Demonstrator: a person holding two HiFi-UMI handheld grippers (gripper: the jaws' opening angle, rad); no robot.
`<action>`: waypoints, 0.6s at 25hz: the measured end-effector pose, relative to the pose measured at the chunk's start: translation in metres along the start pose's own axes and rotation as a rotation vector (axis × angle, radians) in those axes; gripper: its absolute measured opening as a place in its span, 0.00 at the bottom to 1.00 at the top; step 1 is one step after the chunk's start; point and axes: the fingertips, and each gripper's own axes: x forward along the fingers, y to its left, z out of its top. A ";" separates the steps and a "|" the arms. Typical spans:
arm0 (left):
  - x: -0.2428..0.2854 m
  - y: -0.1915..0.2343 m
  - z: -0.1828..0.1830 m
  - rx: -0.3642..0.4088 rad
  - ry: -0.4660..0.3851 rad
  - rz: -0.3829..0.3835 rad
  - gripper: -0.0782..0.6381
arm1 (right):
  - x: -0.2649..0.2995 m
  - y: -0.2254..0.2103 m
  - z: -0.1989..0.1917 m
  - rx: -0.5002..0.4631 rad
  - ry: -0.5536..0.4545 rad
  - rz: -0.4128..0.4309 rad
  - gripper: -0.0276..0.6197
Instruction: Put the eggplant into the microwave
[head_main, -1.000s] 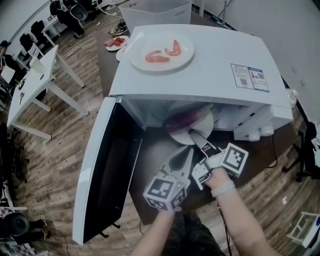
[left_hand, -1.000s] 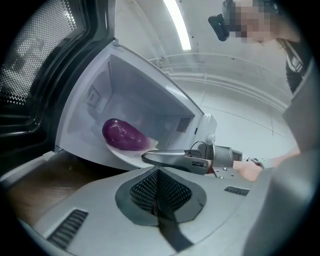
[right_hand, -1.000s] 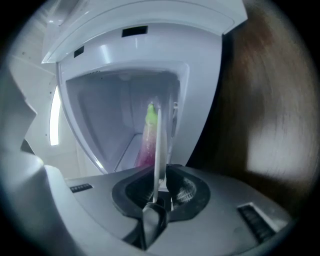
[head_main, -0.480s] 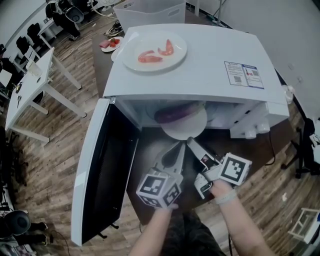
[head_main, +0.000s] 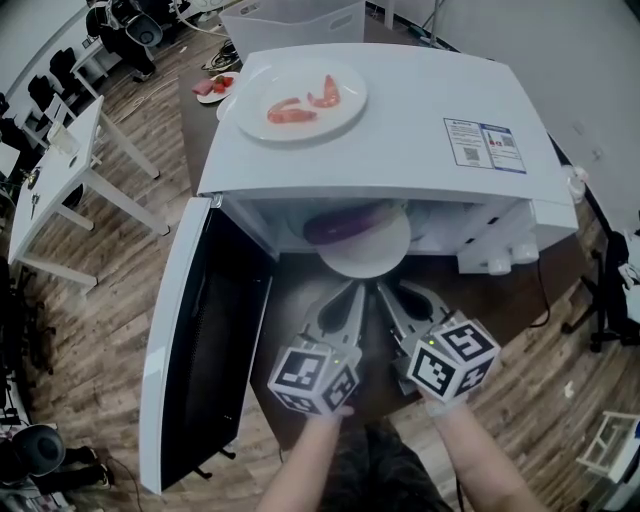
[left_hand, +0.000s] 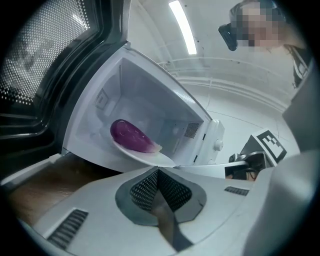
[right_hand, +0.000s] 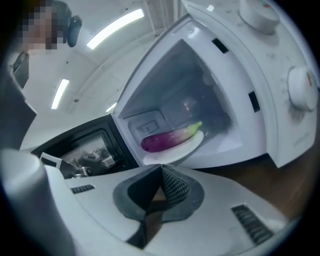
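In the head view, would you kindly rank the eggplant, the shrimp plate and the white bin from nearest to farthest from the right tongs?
1. eggplant: just ahead of the right tongs, inside the open microwave.
2. shrimp plate: on the microwave's top, towards its left.
3. white bin: beyond the microwave, at the back.

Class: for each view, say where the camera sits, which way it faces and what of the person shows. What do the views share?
Head view: on the person's head, facing steeply down onto the microwave and its open door; both forearms, the left hand-held gripper and the right hand-held gripper show.
Left gripper view: on the left hand-held gripper, facing into the microwave from the door side; its shut jaws show.
Right gripper view: on the right hand-held gripper, facing in from beside the knobs; its shut jaws show.
Shared: the eggplant on its plate inside.
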 end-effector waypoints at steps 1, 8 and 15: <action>0.000 0.001 0.001 0.003 -0.001 0.003 0.11 | 0.000 0.001 0.000 -0.042 0.001 -0.010 0.05; 0.000 0.004 0.001 0.014 0.000 0.012 0.11 | 0.010 0.009 0.001 -0.102 0.006 -0.022 0.05; -0.001 0.010 0.007 0.035 -0.007 0.030 0.11 | 0.015 0.007 0.002 -0.101 0.010 -0.032 0.05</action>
